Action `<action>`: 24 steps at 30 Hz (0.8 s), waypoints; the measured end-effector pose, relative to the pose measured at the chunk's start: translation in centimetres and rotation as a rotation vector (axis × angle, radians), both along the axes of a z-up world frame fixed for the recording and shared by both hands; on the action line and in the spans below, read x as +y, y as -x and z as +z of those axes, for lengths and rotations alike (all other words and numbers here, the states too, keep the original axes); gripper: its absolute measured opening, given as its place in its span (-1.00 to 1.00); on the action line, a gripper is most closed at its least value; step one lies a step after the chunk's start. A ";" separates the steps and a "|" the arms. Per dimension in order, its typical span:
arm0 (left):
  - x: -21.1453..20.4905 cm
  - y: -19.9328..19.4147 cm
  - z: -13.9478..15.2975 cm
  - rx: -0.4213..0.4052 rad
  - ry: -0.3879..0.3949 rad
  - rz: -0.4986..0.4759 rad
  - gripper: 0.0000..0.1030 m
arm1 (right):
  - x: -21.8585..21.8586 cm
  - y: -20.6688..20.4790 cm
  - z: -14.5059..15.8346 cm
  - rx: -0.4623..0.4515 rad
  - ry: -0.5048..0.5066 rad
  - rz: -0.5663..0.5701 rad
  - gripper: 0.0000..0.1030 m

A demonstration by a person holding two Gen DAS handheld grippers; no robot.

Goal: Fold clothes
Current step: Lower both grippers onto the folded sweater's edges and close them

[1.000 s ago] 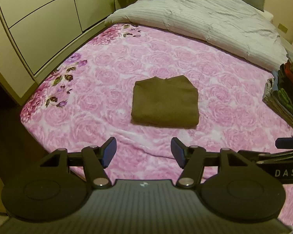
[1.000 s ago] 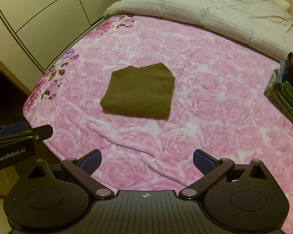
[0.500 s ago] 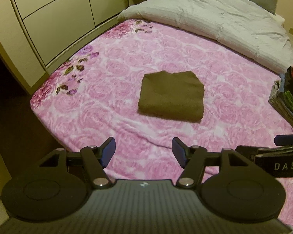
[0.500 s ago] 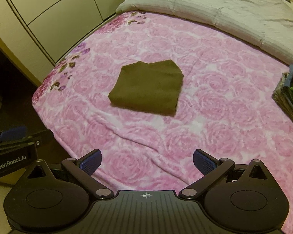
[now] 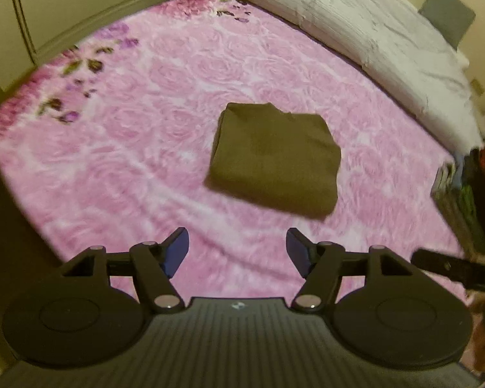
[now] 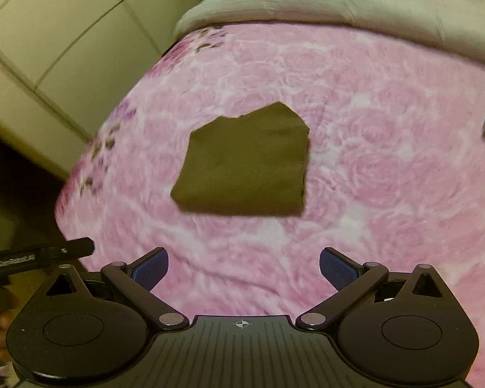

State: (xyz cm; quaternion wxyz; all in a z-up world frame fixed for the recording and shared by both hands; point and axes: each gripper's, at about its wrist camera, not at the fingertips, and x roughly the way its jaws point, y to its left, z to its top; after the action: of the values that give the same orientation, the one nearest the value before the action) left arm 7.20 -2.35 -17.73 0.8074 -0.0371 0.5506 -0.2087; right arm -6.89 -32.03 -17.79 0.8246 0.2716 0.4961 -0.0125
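While both views are smeared by blur, the left tool [image 5: 237, 252] shows its jaws wide, just opened further, with nothing between them; the right tool [image 6: 244, 270] also gapes empty. Ahead of each, well apart, the folded brown garment [image 5: 273, 161] lies on the pink rose blanket [image 5: 129, 135]. To the right, a clothes stack [image 5: 468, 190] is cut off and indistinct.

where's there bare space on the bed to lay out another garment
Bare pink blanket lies left of the folded brown garment, out to the flowered edge, and in the near strip between the garment and both grippers. The right side is crowded by the clothes stack; the far end holds the grey duvet.
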 end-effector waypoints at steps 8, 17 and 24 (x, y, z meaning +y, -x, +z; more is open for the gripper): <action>-1.9 -12.7 -9.2 0.093 0.149 -0.021 0.19 | -6.5 -7.0 -8.9 -0.021 -0.221 -0.140 0.97; -4.3 -20.7 -19.3 0.229 0.224 -0.053 0.11 | -10.6 -13.8 -19.2 -0.030 -0.305 -0.191 0.97; -4.0 -22.0 -22.3 0.297 0.336 -0.035 0.08 | -12.1 -16.3 -24.1 -0.025 -0.488 -0.177 0.60</action>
State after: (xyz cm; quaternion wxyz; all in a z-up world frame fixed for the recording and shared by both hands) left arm 29.19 -6.39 -40.05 0.6960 -0.1919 0.6215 -0.3040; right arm 9.39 -44.16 -41.86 0.7366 0.5048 0.4483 0.0390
